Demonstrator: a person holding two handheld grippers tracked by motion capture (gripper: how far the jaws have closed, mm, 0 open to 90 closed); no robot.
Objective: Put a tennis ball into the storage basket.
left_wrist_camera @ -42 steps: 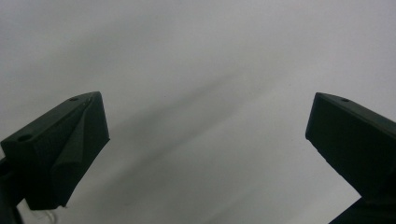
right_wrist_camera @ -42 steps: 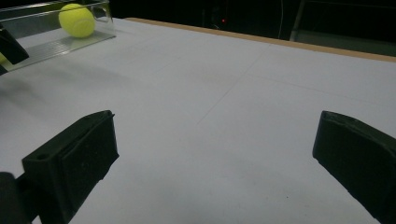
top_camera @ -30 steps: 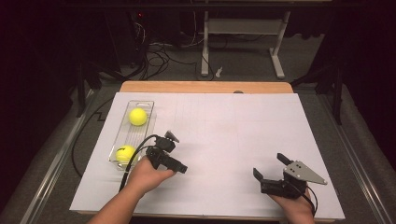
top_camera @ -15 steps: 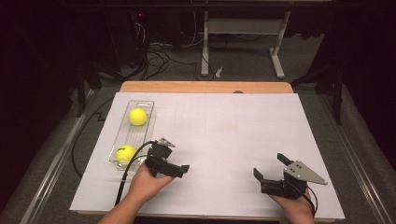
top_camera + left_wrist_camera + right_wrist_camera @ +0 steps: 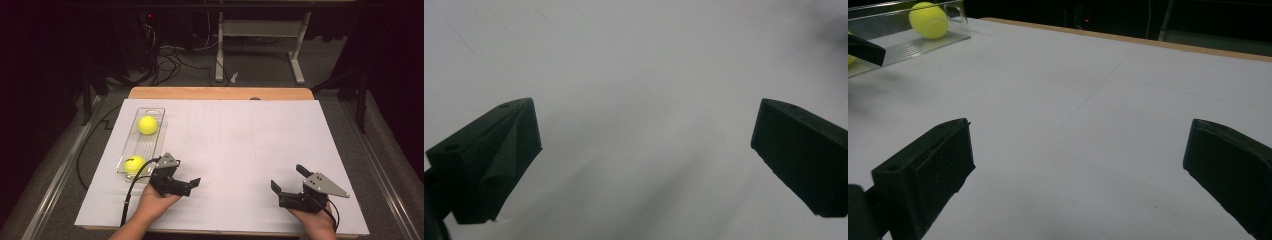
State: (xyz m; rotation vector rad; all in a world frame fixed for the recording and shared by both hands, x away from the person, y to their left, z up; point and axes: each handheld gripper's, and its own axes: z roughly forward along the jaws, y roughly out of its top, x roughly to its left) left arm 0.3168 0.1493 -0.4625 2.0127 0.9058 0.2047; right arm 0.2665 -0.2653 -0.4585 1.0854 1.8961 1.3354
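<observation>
Two yellow tennis balls [image 5: 135,164] sat in a clear tray [image 5: 152,143] at the table's left. The left gripper [image 5: 189,185] and right gripper [image 5: 289,181] rested nearby, jaws spread and empty. The balls looked light, springy, fuzzy (likely best squeezed across the middle).

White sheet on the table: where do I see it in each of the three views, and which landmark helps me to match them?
High view: the white sheet covers the tabletop, with the clear tray at its left side.
Left gripper view: the sheet lies close behind and between the two black jaws.
Right gripper view: the sheet runs from the jaws to the far wooden edge.
Shared landmark: the faint ruled lines on it.
</observation>
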